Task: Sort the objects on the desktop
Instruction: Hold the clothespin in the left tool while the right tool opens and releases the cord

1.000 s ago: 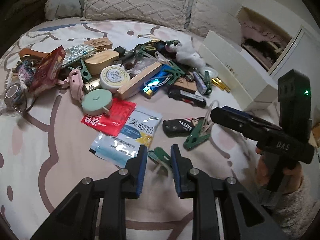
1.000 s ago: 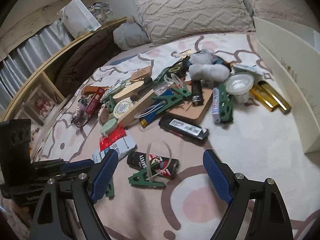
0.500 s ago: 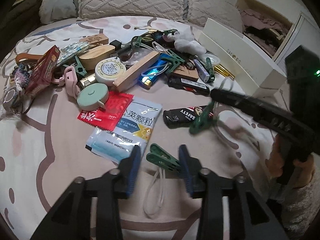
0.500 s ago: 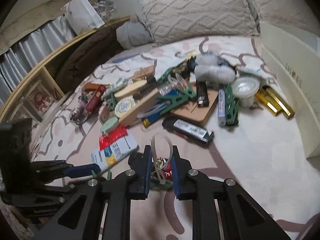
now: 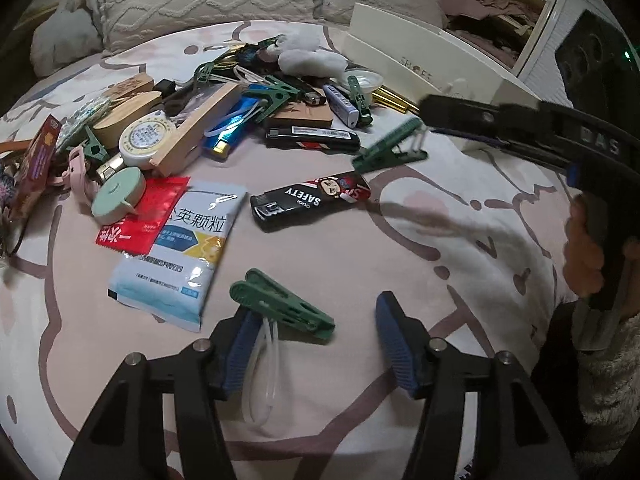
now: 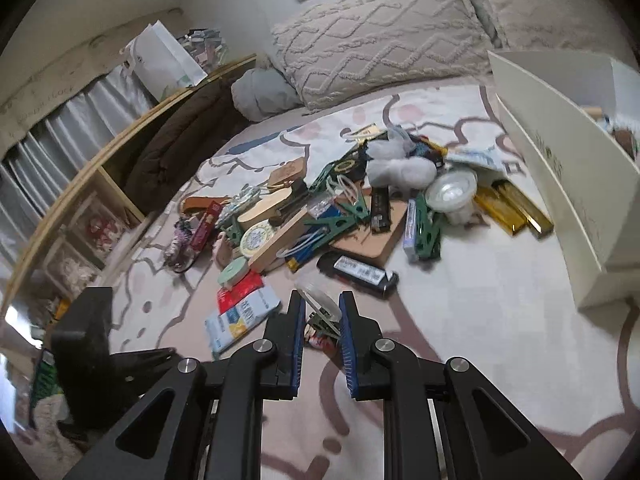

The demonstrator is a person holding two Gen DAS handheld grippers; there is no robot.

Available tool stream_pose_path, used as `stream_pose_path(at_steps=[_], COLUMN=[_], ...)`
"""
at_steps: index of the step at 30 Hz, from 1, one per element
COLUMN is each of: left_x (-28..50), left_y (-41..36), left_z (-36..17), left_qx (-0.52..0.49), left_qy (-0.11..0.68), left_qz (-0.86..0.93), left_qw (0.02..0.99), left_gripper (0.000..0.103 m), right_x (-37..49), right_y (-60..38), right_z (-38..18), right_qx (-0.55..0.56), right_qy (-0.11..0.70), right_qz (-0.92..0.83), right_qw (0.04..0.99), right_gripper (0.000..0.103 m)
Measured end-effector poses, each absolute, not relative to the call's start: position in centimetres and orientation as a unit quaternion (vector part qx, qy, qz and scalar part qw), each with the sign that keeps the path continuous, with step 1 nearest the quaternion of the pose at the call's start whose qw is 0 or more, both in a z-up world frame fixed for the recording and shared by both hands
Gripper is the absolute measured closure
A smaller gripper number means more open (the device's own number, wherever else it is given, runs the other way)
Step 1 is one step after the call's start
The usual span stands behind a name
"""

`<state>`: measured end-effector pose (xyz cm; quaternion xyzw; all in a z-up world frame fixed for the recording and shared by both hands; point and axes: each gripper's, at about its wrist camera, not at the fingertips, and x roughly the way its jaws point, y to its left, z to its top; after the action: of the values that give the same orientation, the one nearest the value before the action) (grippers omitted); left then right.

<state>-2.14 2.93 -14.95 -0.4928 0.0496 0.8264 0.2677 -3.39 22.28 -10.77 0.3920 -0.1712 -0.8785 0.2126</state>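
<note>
A pile of small objects (image 5: 224, 112) lies on the patterned bedspread (image 5: 360, 420). My left gripper (image 5: 314, 344) is open over a green clothes peg (image 5: 280, 308) with a white loop, which lies on the cover between its fingers. My right gripper (image 6: 320, 336) is shut on another green clothes peg (image 6: 322, 320) by its white loop and holds it lifted. In the left wrist view that peg (image 5: 390, 150) hangs in the air from the right gripper's tips (image 5: 434, 114), above a black lighter (image 5: 310, 200).
A white open box (image 6: 560, 184) stands at the right of the pile, also in the left wrist view (image 5: 420, 64). Sachets (image 5: 176, 248), a second black lighter (image 5: 312, 138), gold bars (image 6: 512, 208) and pillows (image 6: 380, 48) lie around. A wooden shelf (image 6: 80, 200) runs along the left.
My right gripper closed on the green peg beside the black lighter and lifted it. My left gripper opened wide, leaving the other green peg on the cover.
</note>
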Motion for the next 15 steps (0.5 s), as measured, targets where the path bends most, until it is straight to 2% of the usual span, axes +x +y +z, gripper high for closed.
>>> stream_pose_path(at_steps=[8, 15], left_x=[-2.7, -2.5], left_y=[2.5, 2.5], left_z=[-15.2, -15.4], left_qx=[-0.496, -0.492], left_qy=[0.046, 0.080], left_qz=[0.832, 0.834], left_qw=[0.246, 0.236], left_gripper=[0.044, 0.044], right_x=[-2.1, -2.5], right_y=[21.8, 21.0], right_z=[-11.5, -12.9], right_qx=[0.430, 0.461], right_qy=[-0.196, -0.167], right_qz=[-0.836, -0.833], right_qw=[0.278, 0.255], right_gripper=[0.085, 0.085])
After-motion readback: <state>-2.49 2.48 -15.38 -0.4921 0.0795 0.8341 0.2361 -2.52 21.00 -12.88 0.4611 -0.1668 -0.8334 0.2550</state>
